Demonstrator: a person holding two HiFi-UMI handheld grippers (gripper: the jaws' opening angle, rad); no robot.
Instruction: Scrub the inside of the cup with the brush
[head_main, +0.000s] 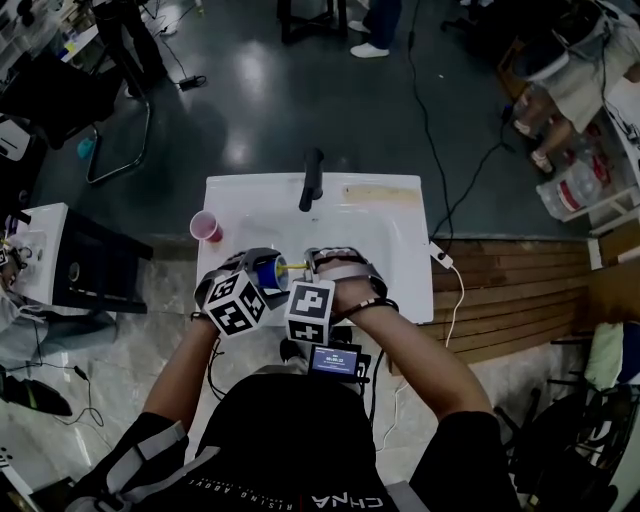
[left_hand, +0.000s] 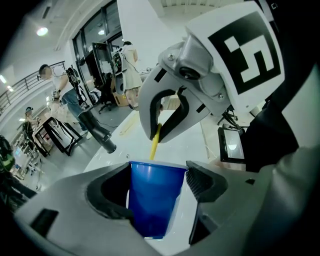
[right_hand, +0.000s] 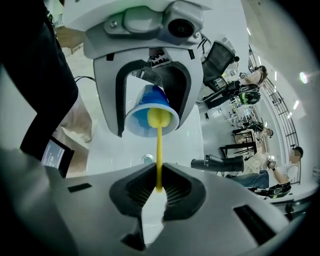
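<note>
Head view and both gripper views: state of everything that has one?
left tongs: shut on the blue cup.
right tongs: shut on the brush handle.
blue cup: tipped over, mouth facing the right tongs.
brush: head inside the blue cup.
pink cup: upright on the left rim of the sink, untouched.
screen: lit.
</note>
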